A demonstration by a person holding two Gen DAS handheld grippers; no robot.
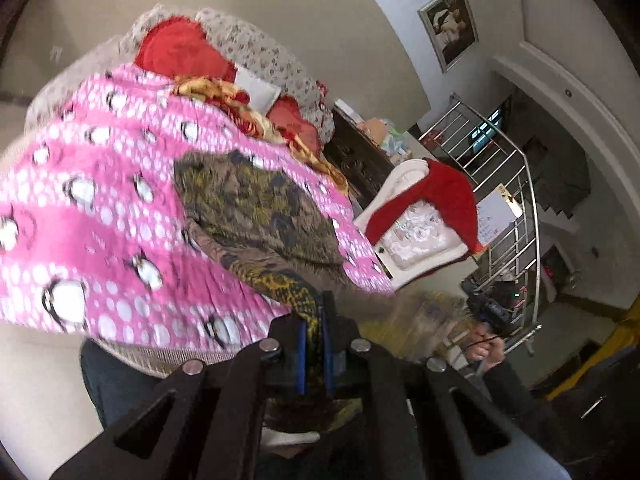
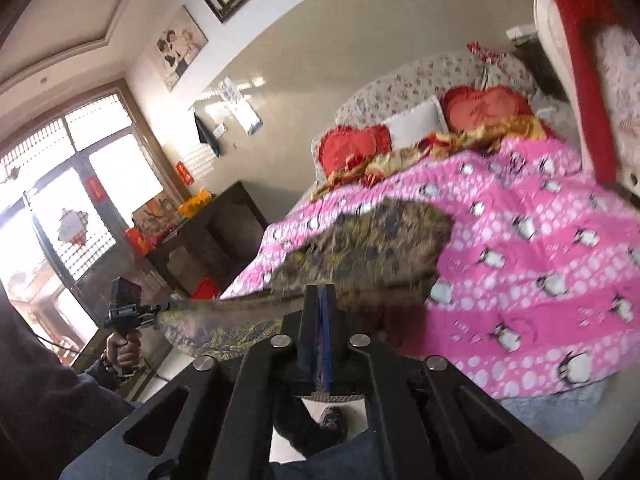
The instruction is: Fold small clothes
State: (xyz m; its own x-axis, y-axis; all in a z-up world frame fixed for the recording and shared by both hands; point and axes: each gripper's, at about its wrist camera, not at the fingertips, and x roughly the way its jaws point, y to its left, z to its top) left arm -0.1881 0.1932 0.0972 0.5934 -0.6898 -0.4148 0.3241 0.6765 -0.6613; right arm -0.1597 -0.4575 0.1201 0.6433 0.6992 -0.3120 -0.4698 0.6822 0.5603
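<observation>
The left gripper (image 1: pixel 314 344) has its blue-padded jaws clamped on a bunched edge of a patterned garment (image 1: pixel 256 208), olive and yellow with dark blotches. The right gripper (image 2: pixel 320 340) is likewise pinched tight on the same cloth, which shows as a thin edge between its pads. Between the two tools the top hem runs as a taut, nearly level line, so the garment's long axis lies side to side across the person's front. From that line the body of the cloth slopes away toward the bed, its far end over the pink penguin-print quilt (image 1: pixel 100 216); motion blur makes it hard to tell whether that end rests on the quilt.

In the right wrist view the person's left hand (image 2: pixel 122 350) grips the other tool's handle in a fist, dark sleeve behind it, the tool pointing toward the cloth. Beyond the quilt lie red heart-shaped cushions (image 2: pixel 354 146) against a floral headboard (image 2: pixel 400 84).
</observation>
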